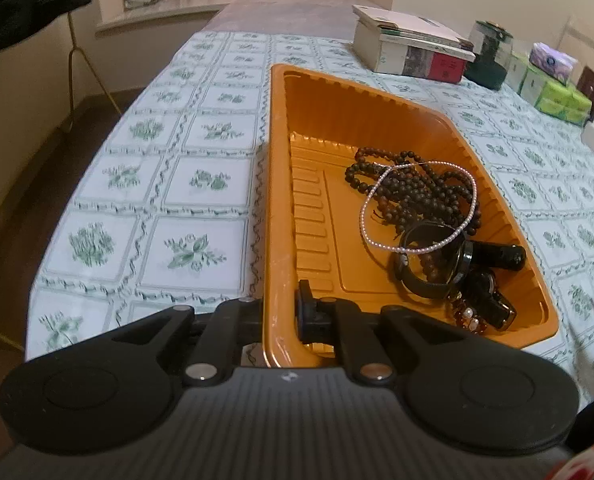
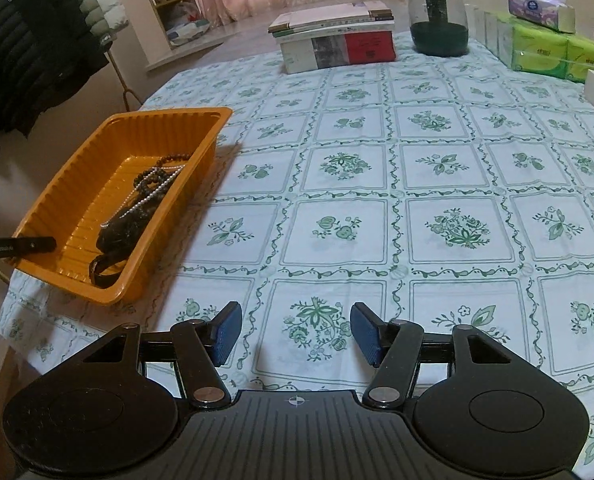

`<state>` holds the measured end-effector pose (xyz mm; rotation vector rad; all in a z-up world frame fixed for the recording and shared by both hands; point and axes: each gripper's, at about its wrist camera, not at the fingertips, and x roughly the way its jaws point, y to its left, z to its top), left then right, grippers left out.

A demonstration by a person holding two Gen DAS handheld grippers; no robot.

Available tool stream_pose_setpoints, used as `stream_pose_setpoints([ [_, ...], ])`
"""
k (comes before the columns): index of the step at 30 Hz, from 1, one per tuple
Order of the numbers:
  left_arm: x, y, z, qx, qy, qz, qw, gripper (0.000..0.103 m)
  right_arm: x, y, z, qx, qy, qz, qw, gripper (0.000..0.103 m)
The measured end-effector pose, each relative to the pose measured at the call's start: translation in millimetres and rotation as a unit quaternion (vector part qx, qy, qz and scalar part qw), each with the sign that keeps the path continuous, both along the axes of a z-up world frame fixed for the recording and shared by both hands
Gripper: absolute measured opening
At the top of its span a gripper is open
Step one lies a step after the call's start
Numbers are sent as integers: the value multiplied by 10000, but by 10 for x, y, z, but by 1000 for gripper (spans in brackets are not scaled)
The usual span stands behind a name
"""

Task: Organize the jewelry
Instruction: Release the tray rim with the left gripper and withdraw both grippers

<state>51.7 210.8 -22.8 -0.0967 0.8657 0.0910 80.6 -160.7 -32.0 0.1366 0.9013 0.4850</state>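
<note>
The left gripper point(image 1: 279, 316) has its jaws pinched on the near rim of the orange tray point(image 1: 271, 208), one finger outside the wall and one inside, which I take to be a hold for steadying or shifting the tray rather than for picking anything out of it. All the jewelry sits inside that tray, heaped toward its right-hand side: a tangle of dark wooden beads point(image 1: 413, 184) with a thin pearl strand point(image 1: 377, 216) looped over it, a black band point(image 1: 425, 284) nearer the corner, and a small amber-and-pearl piece point(image 1: 471, 316) by the near wall, though the pile is too knotted for me to say where one piece ends and the next begins. The right gripper point(image 2: 295, 334) hangs over bare floral tablecloth point(image 2: 437, 184) with its blue pads point(image 2: 228, 334) standing apart and nothing between them, well clear of the tray, seemingly waiting its turn. Nothing blocks its way across the cloth. Farther back, well apart from the work, stand a stack of books point(image 2: 337, 36), a dark glass jar point(image 2: 437, 20) and green tissue packs point(image 2: 553, 52); coats point(image 2: 29, 40) hang on a rack off the table's left side.
</note>
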Motion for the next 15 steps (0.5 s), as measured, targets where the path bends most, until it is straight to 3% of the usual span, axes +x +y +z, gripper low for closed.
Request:
stream_pose_setpoints([
  [3, -19, 82, -36, -289, -36, 172, 9994, 19, 4, 15, -3, 5, -1, 3, 10000, 60],
  [5, -43, 109, -28, -305, -109, 302, 9990, 34, 6, 17, 0, 2, -8, -2, 10000, 60],
  [12, -189, 217, 109, -393, -402, 651, 9963, 51, -35, 10, 14, 68, -31, -26, 10000, 60],
  [14, -281, 206, 208, -343, -613, 749, 9947, 69, -64, 3, 20, 98, -35, -37, 9999, 60],
  [15, -330, 191, 259, -288, -726, 790, 9938, 71, -76, -2, 24, 113, -38, -43, 9999, 60],
])
